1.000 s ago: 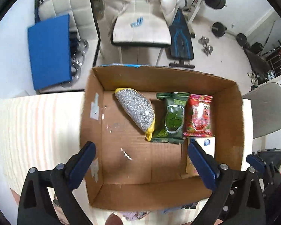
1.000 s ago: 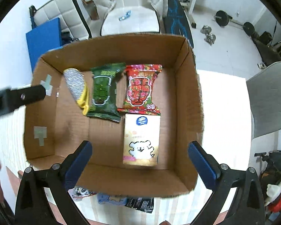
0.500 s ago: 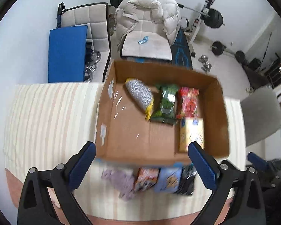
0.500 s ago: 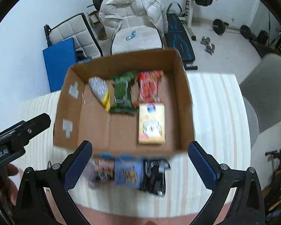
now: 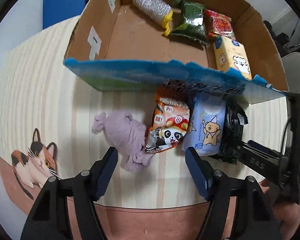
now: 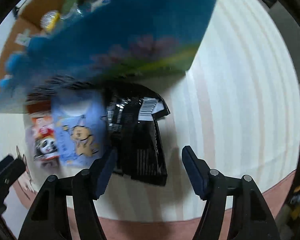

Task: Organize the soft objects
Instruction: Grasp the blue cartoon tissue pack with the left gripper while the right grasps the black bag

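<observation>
A cardboard box [image 5: 94, 24] stands on the striped table and holds a silver scrubber [image 5: 152, 8], a green packet [image 5: 191, 20], a red packet [image 5: 220, 24] and a yellow tissue pack [image 5: 232, 56]. In front of it lie a lilac cloth [image 5: 126, 136], an orange panda packet [image 5: 168, 128], a light blue bear pack [image 5: 208, 128] and a black packet [image 6: 142, 132]. My left gripper [image 5: 152, 172] is open, just short of the cloth and panda packet. My right gripper [image 6: 148, 170] is open, its fingers either side of the black packet's near end.
The box's blue printed front wall [image 5: 142, 76] overhangs the packets' far ends. A cat picture [image 5: 34, 160] is on the table's near left corner. The table's near edge [image 5: 150, 208] runs just under my grippers. The right wrist view is motion blurred.
Both grippers have pulled back from above the box and dropped low to the items in front of it. Both stay open.
</observation>
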Demonstrator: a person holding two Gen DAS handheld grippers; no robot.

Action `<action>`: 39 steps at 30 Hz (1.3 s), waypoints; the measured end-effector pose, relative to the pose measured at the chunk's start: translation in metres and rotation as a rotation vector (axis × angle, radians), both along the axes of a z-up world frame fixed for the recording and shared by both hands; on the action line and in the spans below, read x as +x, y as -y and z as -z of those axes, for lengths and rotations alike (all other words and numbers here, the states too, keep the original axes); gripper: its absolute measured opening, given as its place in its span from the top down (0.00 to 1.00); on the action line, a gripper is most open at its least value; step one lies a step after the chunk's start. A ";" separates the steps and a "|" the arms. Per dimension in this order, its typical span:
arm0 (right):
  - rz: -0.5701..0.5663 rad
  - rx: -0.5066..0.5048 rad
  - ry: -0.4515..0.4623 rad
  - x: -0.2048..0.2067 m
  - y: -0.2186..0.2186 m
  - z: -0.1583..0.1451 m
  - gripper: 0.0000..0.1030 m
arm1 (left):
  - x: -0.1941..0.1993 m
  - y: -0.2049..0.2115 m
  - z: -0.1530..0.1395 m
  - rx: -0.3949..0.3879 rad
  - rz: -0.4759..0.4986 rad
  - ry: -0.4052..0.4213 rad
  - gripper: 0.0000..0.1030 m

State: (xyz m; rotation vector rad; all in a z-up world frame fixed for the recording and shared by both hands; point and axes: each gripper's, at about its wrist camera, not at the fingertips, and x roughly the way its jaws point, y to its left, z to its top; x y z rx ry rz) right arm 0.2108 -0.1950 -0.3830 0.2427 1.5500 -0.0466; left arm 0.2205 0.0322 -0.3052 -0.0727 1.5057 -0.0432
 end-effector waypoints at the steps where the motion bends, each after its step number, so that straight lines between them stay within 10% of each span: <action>1: 0.007 0.021 0.000 0.000 -0.001 0.004 0.32 | 0.000 0.000 0.002 0.000 -0.003 -0.005 0.34; 9: -0.057 0.001 -0.012 -0.011 -0.017 0.014 0.46 | 0.008 0.039 0.019 -0.053 0.043 -0.070 0.34; 24: 0.086 0.064 -0.090 -0.086 0.071 0.025 0.40 | 0.022 0.117 0.073 -0.045 0.127 -0.144 0.41; 39: -0.157 -0.003 -0.207 -0.172 0.033 0.036 0.45 | -0.095 0.083 0.083 -0.086 0.114 -0.269 0.44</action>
